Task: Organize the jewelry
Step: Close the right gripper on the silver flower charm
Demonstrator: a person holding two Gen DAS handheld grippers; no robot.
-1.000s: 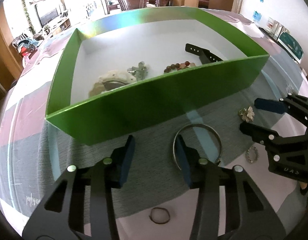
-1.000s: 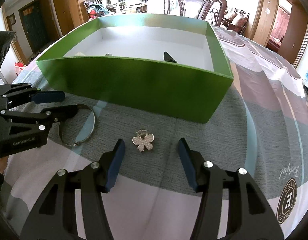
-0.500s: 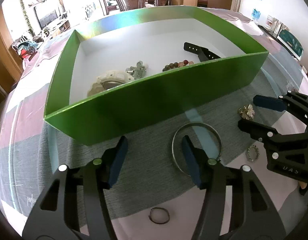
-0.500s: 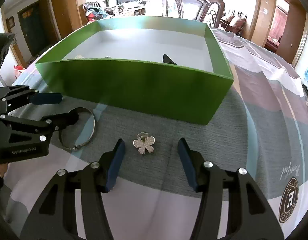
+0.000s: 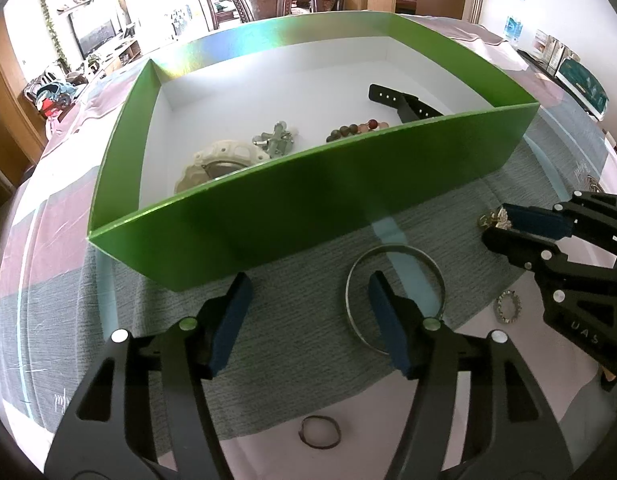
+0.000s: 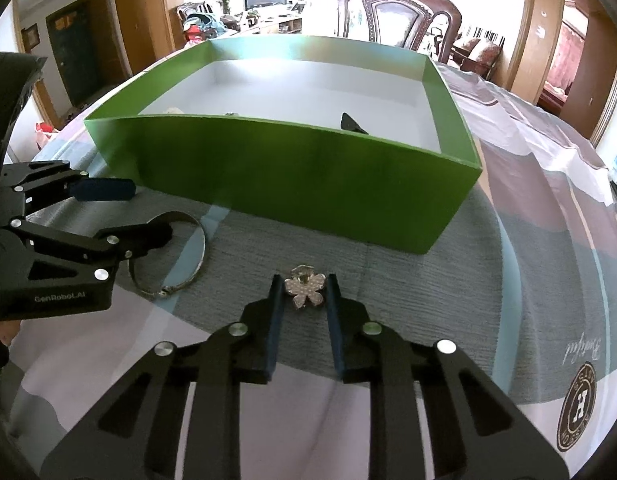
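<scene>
A green box with a white floor holds a pale brooch, a bead bracelet, a black strap and a small metal piece. My left gripper is open over the cloth, its right finger inside a silver bangle. My right gripper has closed around a flower-shaped brooch on the cloth, fingers at both its sides. The bangle and the box also show in the right wrist view.
A small toothed ring and a thin dark ring lie on the patterned tablecloth near the front. A carved wooden chair stands behind the box. The other gripper shows at each view's side.
My right gripper has moved forward and closed from wide open onto the flower brooch. My left gripper has pulled back slightly and stays open by the bangle.
</scene>
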